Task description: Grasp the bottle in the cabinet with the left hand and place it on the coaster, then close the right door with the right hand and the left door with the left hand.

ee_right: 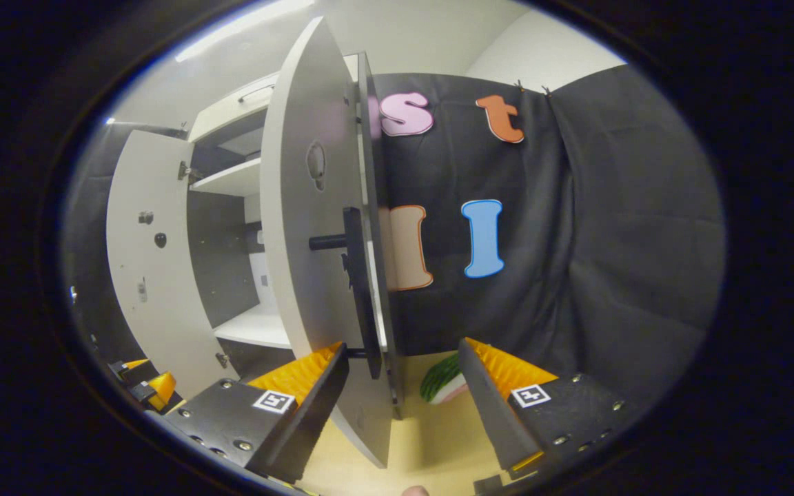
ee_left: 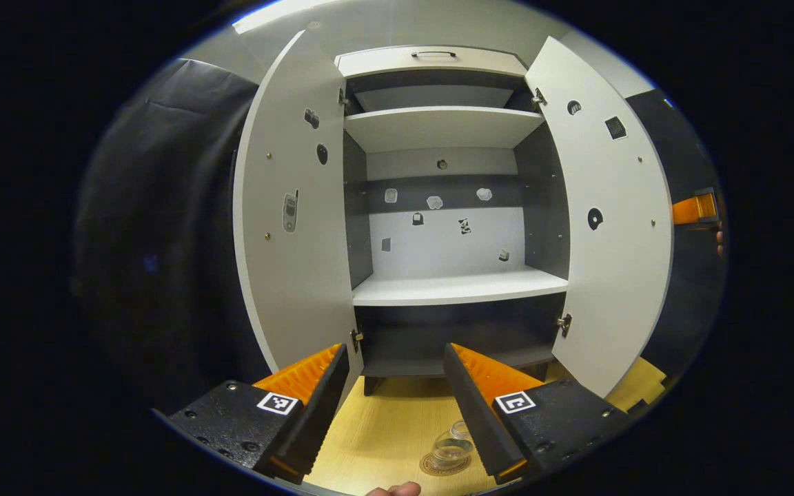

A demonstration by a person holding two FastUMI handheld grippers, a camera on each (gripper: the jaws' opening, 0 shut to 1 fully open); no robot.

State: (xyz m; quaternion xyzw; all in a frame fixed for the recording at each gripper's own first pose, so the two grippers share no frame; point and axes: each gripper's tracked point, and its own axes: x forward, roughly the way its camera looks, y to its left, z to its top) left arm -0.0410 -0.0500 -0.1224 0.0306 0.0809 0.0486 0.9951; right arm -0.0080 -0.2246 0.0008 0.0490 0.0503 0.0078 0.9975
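Matt white cabinet (ee_left: 438, 124) – pale wood-grain table (ee_left: 383, 420) – clear glossy bottle (ee_left: 452, 449).

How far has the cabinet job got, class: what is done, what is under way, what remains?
Done: the bottle stands on the coaster on the table, and the shelves hold no bottle. Under way: the right gripper, open, sits at the edge of the right door, not yet pushing. Left: both that door and the left door are wide open; the left gripper is open, empty.
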